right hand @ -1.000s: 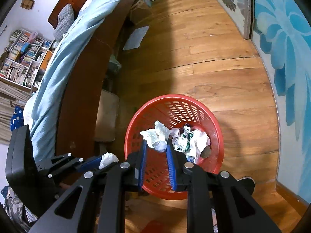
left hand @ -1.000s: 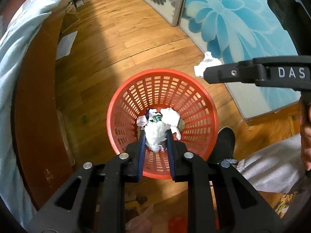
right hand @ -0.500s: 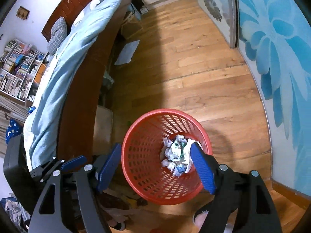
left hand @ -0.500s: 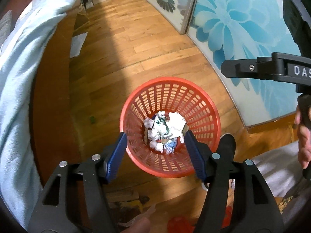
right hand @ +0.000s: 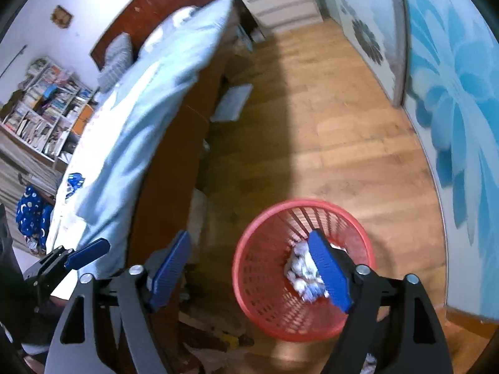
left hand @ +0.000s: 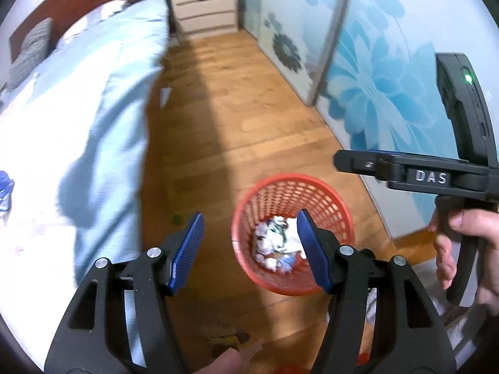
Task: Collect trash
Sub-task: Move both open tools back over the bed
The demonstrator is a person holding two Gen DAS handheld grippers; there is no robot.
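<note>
Two grippers are hanging above the floor with jaws spread wide and nothing between them. Beyond the left gripper, the red basket is sitting ahead and mostly past its right-hand jaw, with the crumpled paper lying in its bottom. The right gripper is showing the same basket off toward its right-hand jaw, which is covering part of the paper. Both are probably tilting up toward the bed to look for more trash.
</note>
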